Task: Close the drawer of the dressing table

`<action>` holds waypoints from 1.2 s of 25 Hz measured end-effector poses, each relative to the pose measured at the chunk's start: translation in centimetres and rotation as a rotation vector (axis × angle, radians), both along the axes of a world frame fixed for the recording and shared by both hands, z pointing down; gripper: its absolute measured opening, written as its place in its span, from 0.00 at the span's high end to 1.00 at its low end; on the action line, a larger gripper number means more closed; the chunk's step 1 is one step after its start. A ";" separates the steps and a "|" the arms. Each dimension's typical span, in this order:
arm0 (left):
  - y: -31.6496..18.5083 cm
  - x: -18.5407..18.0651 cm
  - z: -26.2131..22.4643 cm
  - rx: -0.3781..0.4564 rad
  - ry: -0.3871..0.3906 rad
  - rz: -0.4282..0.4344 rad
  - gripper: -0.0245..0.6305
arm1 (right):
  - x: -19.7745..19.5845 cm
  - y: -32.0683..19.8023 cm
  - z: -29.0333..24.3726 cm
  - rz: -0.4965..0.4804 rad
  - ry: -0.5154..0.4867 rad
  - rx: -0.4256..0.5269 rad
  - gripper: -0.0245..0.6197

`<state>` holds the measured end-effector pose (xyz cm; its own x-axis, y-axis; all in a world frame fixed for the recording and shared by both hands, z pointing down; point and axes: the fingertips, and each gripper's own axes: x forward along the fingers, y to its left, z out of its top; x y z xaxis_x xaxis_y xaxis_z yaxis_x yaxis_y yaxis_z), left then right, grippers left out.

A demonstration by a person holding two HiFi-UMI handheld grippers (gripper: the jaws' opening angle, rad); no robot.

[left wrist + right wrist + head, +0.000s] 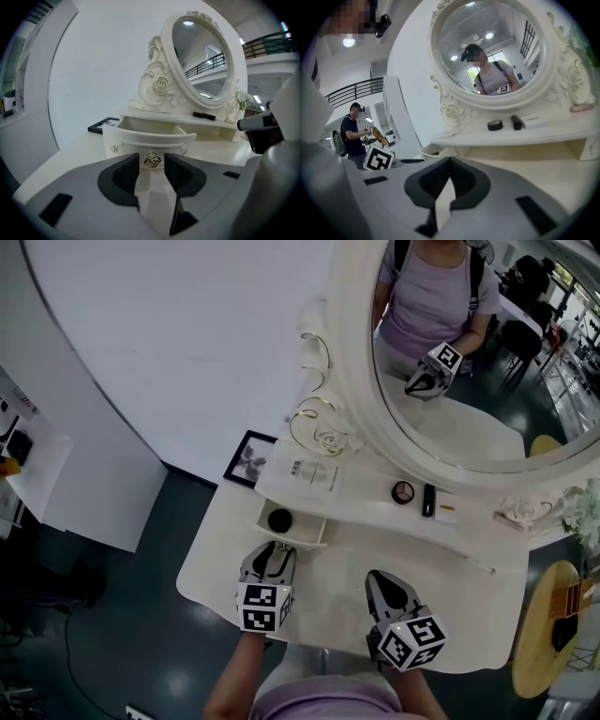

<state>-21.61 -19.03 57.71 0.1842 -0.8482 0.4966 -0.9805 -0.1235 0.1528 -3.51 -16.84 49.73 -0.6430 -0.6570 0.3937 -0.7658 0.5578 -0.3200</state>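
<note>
Two grippers, one open drawer

Drawer [150, 139] stands pulled out beneath the shelf [366, 491] of the dressing table [450, 615]; a round black object [279, 519] lies in it; left gripper [273, 549] is released, jaws apart either side of the gold knob [152, 160], not touching it; right gripper [450, 161] is clenched on nothing, above the dressing table.

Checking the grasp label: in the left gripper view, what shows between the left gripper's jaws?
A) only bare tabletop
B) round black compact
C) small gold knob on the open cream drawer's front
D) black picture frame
C: the small gold knob on the front of the cream drawer sits in the gap of the left gripper, with the jaws apart on either side, not pressing it.
</note>
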 end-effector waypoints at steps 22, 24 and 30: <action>-1.3 -0.1 0.2 -0.009 -0.016 0.050 0.82 | -0.4 -0.4 -0.2 0.052 0.010 0.004 0.96; -1.5 0.0 0.2 -0.008 -0.016 0.049 0.82 | -0.2 -0.5 -0.2 0.058 0.010 0.006 0.96; -2.4 0.1 0.3 -0.012 -0.027 0.050 0.82 | 0.4 -0.5 -0.4 0.081 0.012 0.010 0.96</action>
